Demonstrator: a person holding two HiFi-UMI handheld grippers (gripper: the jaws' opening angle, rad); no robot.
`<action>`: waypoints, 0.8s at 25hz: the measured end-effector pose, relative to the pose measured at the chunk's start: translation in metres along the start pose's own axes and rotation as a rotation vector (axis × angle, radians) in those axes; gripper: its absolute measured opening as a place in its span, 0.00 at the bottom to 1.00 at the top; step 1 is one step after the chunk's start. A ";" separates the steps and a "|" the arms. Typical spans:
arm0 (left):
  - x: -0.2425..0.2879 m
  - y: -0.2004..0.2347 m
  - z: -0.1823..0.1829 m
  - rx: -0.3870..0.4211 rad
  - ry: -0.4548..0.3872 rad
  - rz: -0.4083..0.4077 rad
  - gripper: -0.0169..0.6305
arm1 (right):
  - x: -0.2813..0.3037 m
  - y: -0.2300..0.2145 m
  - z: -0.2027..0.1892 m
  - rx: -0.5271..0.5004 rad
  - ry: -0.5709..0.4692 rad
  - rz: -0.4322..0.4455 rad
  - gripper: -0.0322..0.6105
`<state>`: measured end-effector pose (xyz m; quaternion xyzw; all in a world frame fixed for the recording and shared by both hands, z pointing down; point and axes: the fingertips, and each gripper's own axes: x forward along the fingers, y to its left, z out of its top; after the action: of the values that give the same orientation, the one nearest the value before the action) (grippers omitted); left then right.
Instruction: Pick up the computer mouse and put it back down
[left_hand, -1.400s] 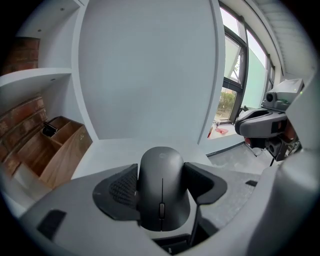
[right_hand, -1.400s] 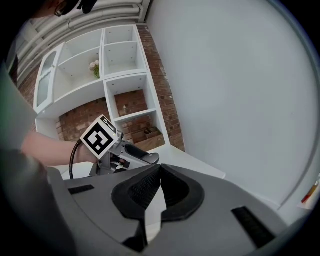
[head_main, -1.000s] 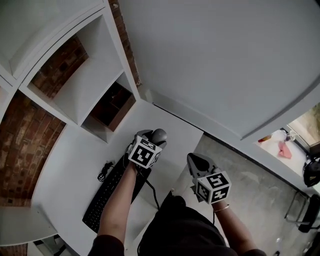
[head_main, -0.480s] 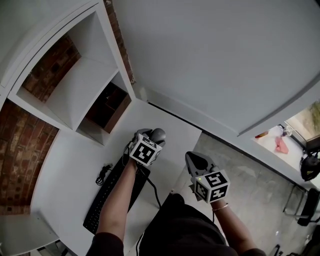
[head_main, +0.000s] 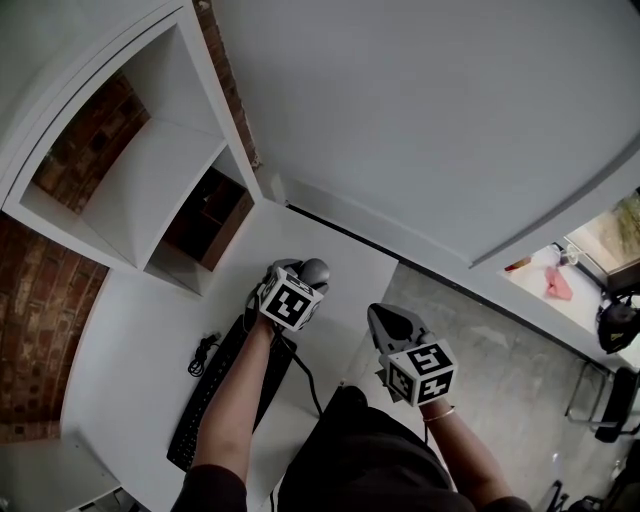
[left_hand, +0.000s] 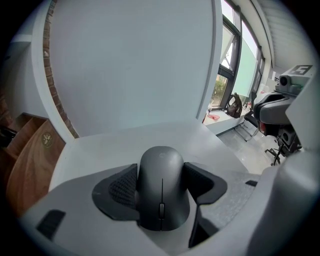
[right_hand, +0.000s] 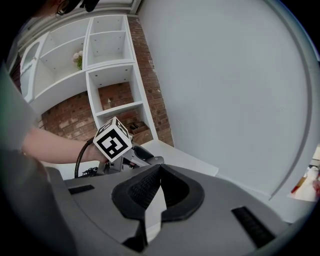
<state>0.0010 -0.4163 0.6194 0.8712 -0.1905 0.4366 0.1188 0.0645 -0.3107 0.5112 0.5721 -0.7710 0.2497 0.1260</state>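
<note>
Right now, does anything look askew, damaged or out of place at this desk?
Nothing stands out. The computer mouse sits straight and intact between the jaws of the left gripper. The right gripper is shut and empty, beyond the edge of the desk. The keyboard lies flat on the desk, with no spill or damage in view.

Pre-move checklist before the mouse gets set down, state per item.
1. Mouse clamped by the left hand-held gripper, pads touching both sides: ok.
2. Mouse sits straight in the grip, not skewed: ok.
3. Bare desk ahead of the mouse: ok.
4. Right hand-held gripper shut, empty, off to the side: ok.
5. Keyboard away from the drop spot: ok.
6. Gap between mouse and desk: cannot tell.
</note>
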 end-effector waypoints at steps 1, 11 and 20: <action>0.000 0.000 0.000 -0.003 -0.001 -0.002 0.47 | 0.000 0.000 -0.001 0.000 0.002 -0.002 0.06; -0.007 0.003 0.000 -0.036 -0.014 -0.003 0.49 | 0.000 0.000 -0.003 0.006 0.006 0.000 0.06; -0.013 0.000 0.017 0.014 -0.073 0.006 0.50 | -0.006 -0.001 -0.003 0.003 0.003 -0.002 0.06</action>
<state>0.0060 -0.4192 0.5985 0.8869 -0.1943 0.4060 0.1045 0.0668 -0.3047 0.5114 0.5726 -0.7700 0.2515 0.1265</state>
